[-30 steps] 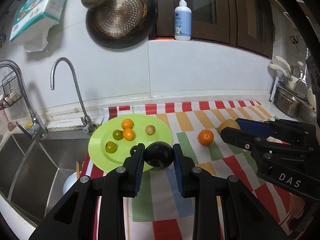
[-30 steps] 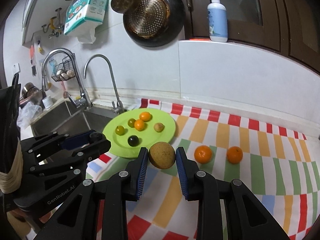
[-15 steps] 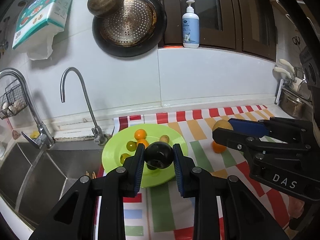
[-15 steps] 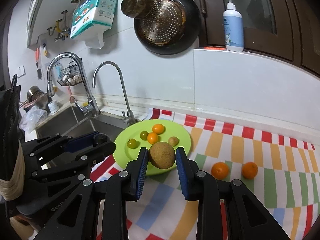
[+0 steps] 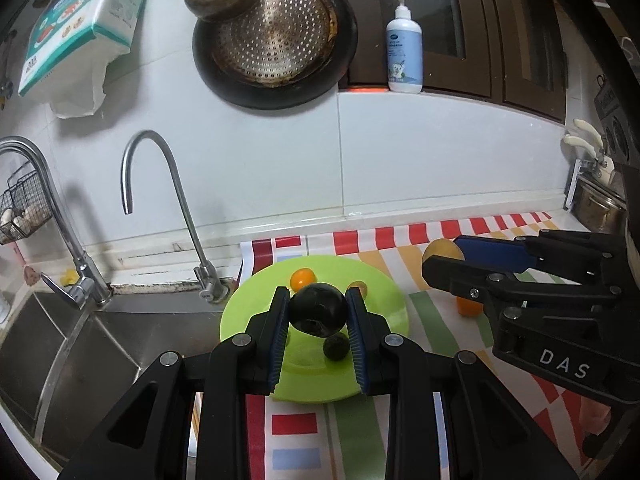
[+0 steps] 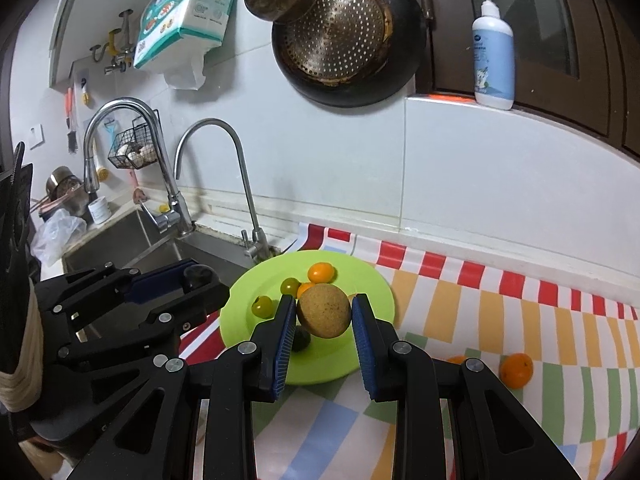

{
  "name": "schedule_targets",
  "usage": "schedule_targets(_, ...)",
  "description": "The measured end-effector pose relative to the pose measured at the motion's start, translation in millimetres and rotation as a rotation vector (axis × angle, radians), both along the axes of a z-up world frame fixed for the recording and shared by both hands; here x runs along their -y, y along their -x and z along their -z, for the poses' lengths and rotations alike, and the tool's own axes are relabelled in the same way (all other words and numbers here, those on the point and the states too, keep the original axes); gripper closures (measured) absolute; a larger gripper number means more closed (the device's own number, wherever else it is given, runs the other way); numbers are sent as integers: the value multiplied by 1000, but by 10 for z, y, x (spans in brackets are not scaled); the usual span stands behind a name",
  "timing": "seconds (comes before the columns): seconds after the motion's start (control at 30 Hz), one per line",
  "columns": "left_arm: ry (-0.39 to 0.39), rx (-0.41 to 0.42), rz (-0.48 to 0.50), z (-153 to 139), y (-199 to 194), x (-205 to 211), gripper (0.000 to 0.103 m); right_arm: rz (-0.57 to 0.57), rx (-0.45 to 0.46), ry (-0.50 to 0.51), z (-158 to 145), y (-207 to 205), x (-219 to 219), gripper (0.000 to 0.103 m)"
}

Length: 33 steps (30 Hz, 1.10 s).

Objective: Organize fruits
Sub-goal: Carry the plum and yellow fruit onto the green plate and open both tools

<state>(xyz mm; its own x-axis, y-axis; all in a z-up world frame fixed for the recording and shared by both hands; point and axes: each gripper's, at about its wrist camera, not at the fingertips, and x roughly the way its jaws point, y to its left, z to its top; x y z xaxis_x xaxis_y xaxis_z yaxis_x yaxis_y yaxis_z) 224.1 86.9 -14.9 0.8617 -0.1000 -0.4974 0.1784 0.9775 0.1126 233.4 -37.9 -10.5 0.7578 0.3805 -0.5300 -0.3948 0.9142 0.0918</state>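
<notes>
Firmly clamped: left tool on smooth dark plum, right tool on rough brown fruit; light, round, roll-prone, best pinched across middles.

A round, glossy black fruit is clamped between blue pads above the lime-green plate. A round, speckled tan-brown fruit is pinched the same way over that plate. On the plate lie small orange, yellow-green and dark fruits. Two oranges rest on the striped cloth, well apart from the plate.
</notes>
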Motion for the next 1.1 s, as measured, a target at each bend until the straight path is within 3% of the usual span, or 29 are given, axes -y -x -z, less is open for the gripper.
schedule_targets(0.4,-11,-51,-4,234,-407,-99,75,3,-44,16,161,-374,-146,73)
schedule_targets(1.1,-22,-168,9,682,-900,-137,75,-27,-174,43,771,-971,-244,73)
